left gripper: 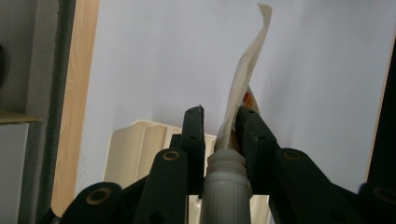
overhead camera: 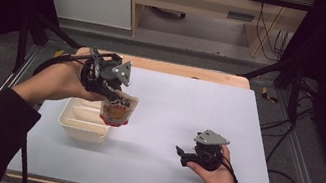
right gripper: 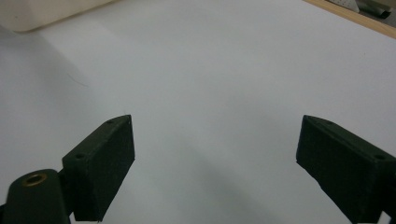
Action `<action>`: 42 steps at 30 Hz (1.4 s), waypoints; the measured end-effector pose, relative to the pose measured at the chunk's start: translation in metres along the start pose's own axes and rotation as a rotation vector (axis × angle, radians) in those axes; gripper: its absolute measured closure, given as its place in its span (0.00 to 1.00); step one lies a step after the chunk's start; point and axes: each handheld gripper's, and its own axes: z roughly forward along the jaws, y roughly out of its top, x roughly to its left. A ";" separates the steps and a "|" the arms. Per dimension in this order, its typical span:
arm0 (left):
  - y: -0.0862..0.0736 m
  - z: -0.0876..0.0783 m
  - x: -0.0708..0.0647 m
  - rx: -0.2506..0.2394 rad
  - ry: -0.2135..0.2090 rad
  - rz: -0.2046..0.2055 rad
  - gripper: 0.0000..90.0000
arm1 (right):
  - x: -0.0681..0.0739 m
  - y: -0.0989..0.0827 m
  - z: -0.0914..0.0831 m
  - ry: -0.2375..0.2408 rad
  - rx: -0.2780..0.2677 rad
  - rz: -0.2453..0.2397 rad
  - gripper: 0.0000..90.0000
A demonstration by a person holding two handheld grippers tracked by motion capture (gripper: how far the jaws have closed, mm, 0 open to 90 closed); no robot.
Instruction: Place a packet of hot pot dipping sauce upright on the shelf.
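The left gripper holds a spouted pouch above the cream tray — its own view shows the jaws clamped at the white threaded spout. The right gripper rests low on the white table sheet, jaws wide apart — nothing between them.

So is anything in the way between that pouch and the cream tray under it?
Nothing visible is. The left gripper holds the pouch by its spout, hanging over the right end of the cream tray, with open air beneath. The right gripper stays well aside.
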 end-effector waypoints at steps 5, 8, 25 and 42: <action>-0.011 -0.005 0.005 0.000 0.019 -0.026 0.82 | 0.001 0.000 0.001 0.005 0.013 0.013 0.08; -0.016 -0.009 0.010 0.001 0.029 -0.031 0.82 | 0.003 0.000 0.001 0.003 0.001 -0.005 0.07; -0.046 -0.013 0.022 0.026 0.047 -0.057 0.82 | 0.003 -0.001 0.001 -0.011 -0.013 -0.018 0.07; -0.065 -0.006 0.027 0.028 0.054 -0.087 0.82 | 0.002 -0.002 0.001 -0.025 -0.025 -0.017 0.07</action>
